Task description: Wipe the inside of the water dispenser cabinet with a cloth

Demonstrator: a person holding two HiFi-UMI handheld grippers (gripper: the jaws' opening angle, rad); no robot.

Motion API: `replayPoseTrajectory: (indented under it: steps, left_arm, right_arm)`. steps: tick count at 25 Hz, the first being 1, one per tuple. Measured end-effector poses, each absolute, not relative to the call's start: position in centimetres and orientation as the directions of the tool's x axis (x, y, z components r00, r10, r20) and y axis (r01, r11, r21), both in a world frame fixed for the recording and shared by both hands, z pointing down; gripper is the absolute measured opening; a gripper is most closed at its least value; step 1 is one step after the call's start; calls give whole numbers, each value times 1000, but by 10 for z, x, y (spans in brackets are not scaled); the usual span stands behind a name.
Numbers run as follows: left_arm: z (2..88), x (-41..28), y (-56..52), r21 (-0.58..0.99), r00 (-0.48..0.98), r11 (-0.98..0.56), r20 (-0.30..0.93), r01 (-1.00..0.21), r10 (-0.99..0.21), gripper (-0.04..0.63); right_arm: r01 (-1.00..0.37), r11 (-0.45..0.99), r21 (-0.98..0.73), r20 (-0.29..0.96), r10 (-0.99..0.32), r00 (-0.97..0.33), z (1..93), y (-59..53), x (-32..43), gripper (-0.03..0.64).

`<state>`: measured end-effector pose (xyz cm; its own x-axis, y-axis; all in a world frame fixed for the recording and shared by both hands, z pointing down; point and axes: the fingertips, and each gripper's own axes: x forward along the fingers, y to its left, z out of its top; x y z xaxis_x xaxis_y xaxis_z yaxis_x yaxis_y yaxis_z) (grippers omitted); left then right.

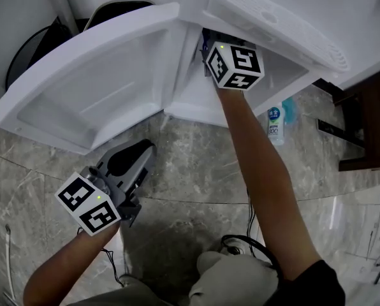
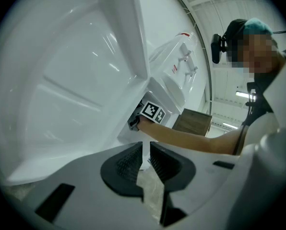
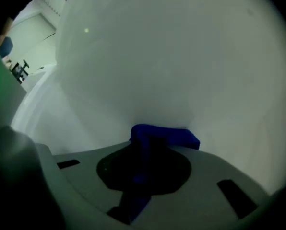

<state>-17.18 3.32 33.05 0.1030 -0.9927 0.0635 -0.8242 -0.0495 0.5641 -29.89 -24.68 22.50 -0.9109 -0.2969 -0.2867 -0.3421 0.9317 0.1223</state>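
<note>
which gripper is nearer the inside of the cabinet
Right. The right gripper is inside the cabinet, shut on the cloth by its wall; the left gripper is outside, below the open door.

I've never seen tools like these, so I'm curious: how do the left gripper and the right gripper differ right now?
The right gripper reaches inside the cabinet; the left gripper sits outside, below the open door. The right gripper's fingers clamp a blue cloth; the left gripper's fingers pinch what looks like a pale crumpled scrap. Both are hand-held, with fingers closed on something.
</note>
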Motion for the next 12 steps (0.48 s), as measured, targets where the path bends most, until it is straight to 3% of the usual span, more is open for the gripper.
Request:
replayPoseTrajectory:
  steps: [12]
  left_arm:
    - [328,-171,35,562,114,-66,50,-825,-992,57]
  right_arm:
    - [-354,933,72,-339,-311,-888,227,-221,-280,37]
